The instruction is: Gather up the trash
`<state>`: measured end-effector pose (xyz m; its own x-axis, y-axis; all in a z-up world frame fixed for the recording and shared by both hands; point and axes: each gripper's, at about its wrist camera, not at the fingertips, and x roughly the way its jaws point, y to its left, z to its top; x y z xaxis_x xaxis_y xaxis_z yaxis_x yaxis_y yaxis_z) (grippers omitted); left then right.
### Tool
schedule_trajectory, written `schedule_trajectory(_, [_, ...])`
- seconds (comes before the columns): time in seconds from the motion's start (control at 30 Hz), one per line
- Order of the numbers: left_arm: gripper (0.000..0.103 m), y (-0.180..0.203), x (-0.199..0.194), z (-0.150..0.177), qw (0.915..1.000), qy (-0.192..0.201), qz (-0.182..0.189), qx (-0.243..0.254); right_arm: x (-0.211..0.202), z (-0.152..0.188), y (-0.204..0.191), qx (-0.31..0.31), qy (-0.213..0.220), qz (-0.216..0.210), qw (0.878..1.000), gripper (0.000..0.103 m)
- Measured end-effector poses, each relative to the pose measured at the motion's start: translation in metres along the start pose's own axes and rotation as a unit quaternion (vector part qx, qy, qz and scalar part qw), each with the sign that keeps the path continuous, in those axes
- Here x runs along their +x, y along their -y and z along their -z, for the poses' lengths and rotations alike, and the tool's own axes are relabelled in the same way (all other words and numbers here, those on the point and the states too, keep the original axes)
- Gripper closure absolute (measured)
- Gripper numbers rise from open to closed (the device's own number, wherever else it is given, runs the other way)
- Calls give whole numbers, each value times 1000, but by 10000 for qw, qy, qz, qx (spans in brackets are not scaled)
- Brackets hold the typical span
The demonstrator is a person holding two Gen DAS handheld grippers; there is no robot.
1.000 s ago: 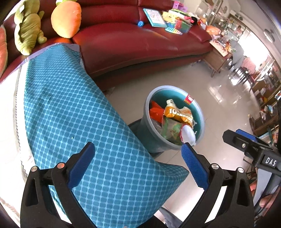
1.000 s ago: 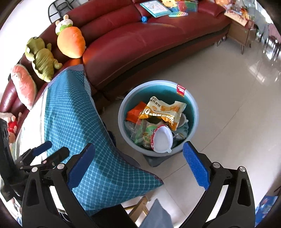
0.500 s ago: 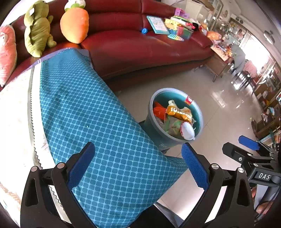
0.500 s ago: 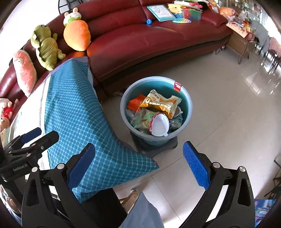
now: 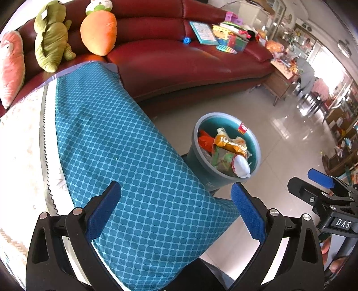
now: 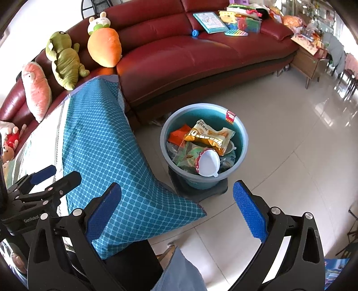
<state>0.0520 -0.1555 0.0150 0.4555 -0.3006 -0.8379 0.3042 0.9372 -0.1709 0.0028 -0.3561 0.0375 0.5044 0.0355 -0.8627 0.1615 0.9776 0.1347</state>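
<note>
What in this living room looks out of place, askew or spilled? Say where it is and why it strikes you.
Nothing is spilled: the rubbish sits inside the bin on the floor. The oddities are mild: a white lid leans against the bin's near rim, and books and toys lie heaped on the sofa. Both grippers are open and empty.

The trash bin (image 6: 204, 145) stands on the floor (image 6: 290, 161) before the sofa (image 6: 201, 56), right of the cloth-covered table (image 6: 100, 145). Snack wrappers (image 6: 209, 137) lie in it; plush toys (image 6: 64, 60) sit on the sofa.

Bin (image 6: 242, 143) base behind teal cloth (image 5: 134, 156)
</note>
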Motion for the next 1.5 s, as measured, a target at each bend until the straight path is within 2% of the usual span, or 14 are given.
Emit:
schedule_trajectory(0.23, [4,0,9,-1,10000,-66,-26,25,5,-2,2,52,-23,-67,10000,7])
schedule_trajectory(0.4, [4,3,15,1,9997,-13,169,166,11,-4,3,90,-42,-80,9999,7])
schedule_trajectory(0.47, [4,5,18,2,9998,7,42,215,15,-4,3,115,-66,-69,9999,7])
schedule_trajectory(0.97, [4,10,31,4,9993,24,-244,290,33,-8,13,194,-102,-37,9998,7])
schedule_trajectory(1.5, [4,3,49,2,9986,-64,-434,289,59,-15,15,203,-274,-23,9994,7])
